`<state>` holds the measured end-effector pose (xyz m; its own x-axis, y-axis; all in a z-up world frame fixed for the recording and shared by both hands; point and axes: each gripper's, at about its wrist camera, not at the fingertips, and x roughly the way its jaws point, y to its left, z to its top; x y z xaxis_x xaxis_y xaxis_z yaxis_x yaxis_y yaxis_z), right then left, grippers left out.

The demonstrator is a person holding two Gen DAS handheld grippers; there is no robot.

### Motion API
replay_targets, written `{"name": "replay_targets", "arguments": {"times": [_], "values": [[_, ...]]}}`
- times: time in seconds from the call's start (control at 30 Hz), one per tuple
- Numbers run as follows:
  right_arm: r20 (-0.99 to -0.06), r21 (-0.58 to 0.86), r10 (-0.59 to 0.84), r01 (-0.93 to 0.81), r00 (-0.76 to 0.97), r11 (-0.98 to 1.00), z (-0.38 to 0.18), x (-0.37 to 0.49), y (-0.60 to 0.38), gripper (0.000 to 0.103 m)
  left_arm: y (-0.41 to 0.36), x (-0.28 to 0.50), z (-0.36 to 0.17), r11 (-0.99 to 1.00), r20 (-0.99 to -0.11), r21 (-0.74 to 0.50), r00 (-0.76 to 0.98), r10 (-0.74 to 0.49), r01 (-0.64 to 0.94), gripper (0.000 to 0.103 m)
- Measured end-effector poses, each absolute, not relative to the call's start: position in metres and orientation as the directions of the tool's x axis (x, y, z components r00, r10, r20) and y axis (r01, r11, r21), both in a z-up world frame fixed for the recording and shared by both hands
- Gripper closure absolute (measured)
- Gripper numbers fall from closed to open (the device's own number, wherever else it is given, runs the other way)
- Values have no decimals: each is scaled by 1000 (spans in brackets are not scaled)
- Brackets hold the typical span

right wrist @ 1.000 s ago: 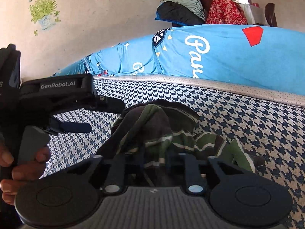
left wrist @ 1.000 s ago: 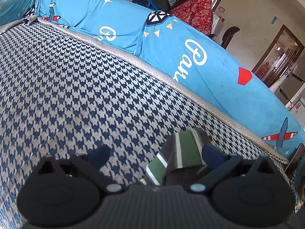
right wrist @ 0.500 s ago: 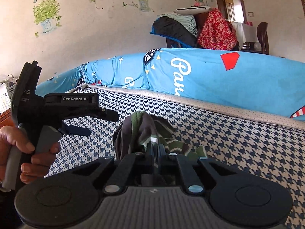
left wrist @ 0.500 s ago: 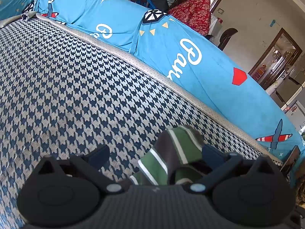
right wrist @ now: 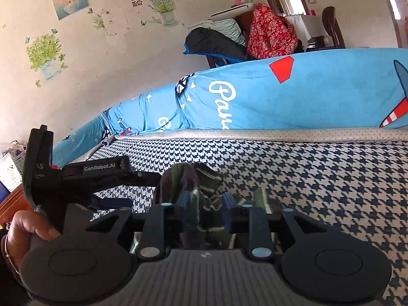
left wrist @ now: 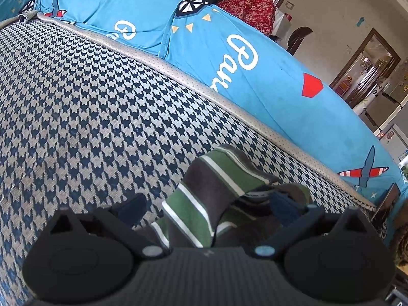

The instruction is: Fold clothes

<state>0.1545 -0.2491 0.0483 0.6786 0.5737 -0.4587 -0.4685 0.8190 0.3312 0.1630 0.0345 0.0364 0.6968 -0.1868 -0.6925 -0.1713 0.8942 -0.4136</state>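
Honestly, a lot of the striped garment (left wrist: pixel 204 204) is hidden: in the left wrist view its lower end drops behind the gripper body at the bottom of the frame, and in the right wrist view (right wrist: pixel 193 186) the bunched cloth is half covered by the fingers in front of it. The left gripper (left wrist: pixel 206 204) has its jaws spread wide, cloth lying loose between them and draped over the right-hand finger, so it isn't pinching anything that I can see. The right gripper (right wrist: pixel 204 199) is opening its jaws, with the cloth still sitting between the blue pads (right wrist: pixel 227 201); can't really tell if they touch it. A hand (right wrist: pixel 28 227) at lower left of that view holds the other gripper's handle, cut off by the frame edge. Everything sits on a houndstooth mattress (left wrist: pixel 89 102), navy and grey, with a dotted edge band. Behind it runs a blue printed sheet (left wrist: pixel 229 58) with white lettering. Further back there's a wall with plant stickers (right wrist: pixel 46 53), a pile of clothes including a red floral cloth (right wrist: pixel 270 33), and a doorway (left wrist: pixel 367 66) at upper right. The garment's long axis runs from bottom centre up toward the right in the left view, stripes crossing it.
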Motion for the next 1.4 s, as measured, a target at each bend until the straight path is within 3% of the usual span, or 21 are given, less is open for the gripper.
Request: {"name": "replay_targets", "arguments": {"times": [0.07, 0.13, 0.33, 0.4, 0.47, 0.67, 0.83, 1.33, 1.4], "values": [[-460, 332, 581, -477, 671, 814, 45, 157, -240, 52, 35, 165, 33, 895, -706, -404, 687, -175, -187, 0], [-477, 326, 584, -485, 657, 811, 38, 161, -229, 47, 38, 166, 29, 890, -720, -405, 673, -169, -209, 0], [-516, 334, 587, -484, 624, 809, 18, 172, -200, 45, 48, 169, 19, 873, -753, -402, 643, -143, -276, 0], [-520, 318, 581, -489, 627, 812, 17, 173, -193, 54, 50, 171, 16, 872, -765, -391, 631, -129, -296, 0], [-528, 289, 562, -488, 636, 824, 16, 173, -187, 91, 54, 172, 13, 866, -775, -391, 620, -126, -313, 0], [-491, 260, 519, -452, 699, 854, 26, 169, -199, 92, 66, 176, 4, 848, -809, -360, 584, -76, -388, 0], [-467, 321, 492, -378, 735, 868, 34, 175, -224, 92, 74, 177, 1, 837, -828, -331, 560, -37, -435, 0], [-553, 226, 221, -111, 803, 968, 24, 195, -259, 92, 73, 176, -5, 842, -848, -327, 526, -61, -429, 0], [-563, 208, 194, -89, 803, 974, 25, 197, -260, 83, 71, 175, -4, 845, -848, -325, 527, -61, -424, 0]]}}
